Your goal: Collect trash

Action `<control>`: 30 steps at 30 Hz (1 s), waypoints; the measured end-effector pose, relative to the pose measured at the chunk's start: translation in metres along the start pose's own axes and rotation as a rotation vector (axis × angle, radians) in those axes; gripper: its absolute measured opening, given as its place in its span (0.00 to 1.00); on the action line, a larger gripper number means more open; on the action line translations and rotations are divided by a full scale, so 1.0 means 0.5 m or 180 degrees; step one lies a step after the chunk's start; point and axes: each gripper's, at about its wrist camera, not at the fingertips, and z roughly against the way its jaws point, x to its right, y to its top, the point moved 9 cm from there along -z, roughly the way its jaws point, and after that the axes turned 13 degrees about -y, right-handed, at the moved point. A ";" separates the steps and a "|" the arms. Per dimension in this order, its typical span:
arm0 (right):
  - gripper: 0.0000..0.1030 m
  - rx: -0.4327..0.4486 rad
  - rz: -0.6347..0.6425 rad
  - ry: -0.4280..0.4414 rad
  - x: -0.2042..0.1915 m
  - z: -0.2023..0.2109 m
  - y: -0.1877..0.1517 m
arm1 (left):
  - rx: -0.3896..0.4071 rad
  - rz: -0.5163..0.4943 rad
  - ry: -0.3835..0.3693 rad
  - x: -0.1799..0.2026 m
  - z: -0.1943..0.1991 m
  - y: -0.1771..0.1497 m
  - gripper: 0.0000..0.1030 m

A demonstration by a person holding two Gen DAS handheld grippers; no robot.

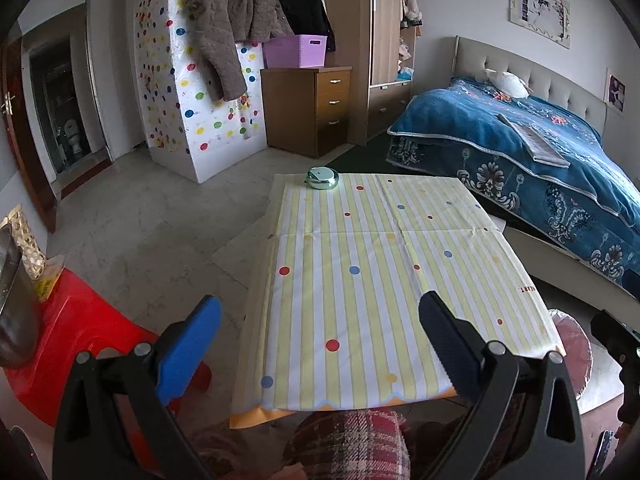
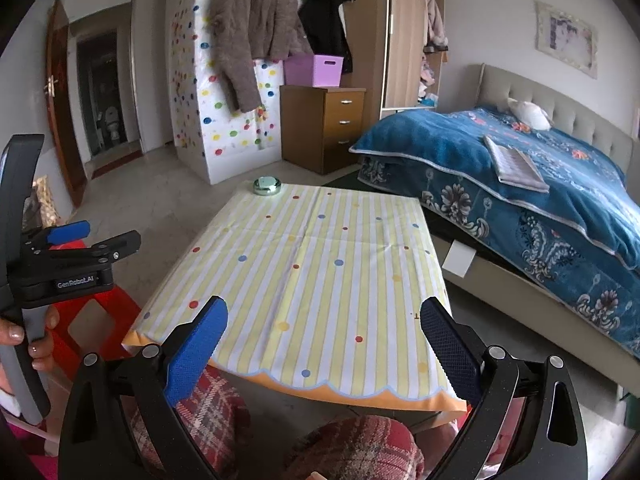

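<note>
Both grippers — left (image 1: 320, 344), right (image 2: 324, 344) — fingers apart, empty, hovering low-centre over table (image 1: 360, 280); tin (image 1: 322, 178) at top, maybe ashtray, w/ no trash visible.

One round silvery metal tin (image 1: 322, 178) sits on one small table under a yellow-striped, dotted cloth (image 1: 360, 280). There is one red plastic stool (image 1: 76, 340), one lilac plastic basket (image 1: 298, 50), one three-drawer wooden cabinet (image 1: 312, 108), one bed with a blue floral blanket (image 1: 520, 152) and two hanging grey-brown padded coats (image 1: 228, 20).

Small round silvery-green tin (image 1: 322, 178), lid on, upright at far left corner of striped surface (image 1: 360, 280).
</note>
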 end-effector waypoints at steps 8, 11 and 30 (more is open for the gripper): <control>0.93 -0.0036 -0.0032 -0.0007 0.003 -0.010 0.002 | -0.0032 -0.0010 -0.0005 0.003 -0.013 -0.003 0.93; 0.93 -0.0044 -0.0047 -0.0003 0.012 -0.014 0.002 | -0.0043 -0.0009 0.0004 0.003 -0.015 -0.005 0.93; 0.93 -0.0045 -0.0052 0.0002 0.020 -0.017 0.000 | -0.0046 -0.0010 0.0000 -0.001 -0.016 -0.003 0.93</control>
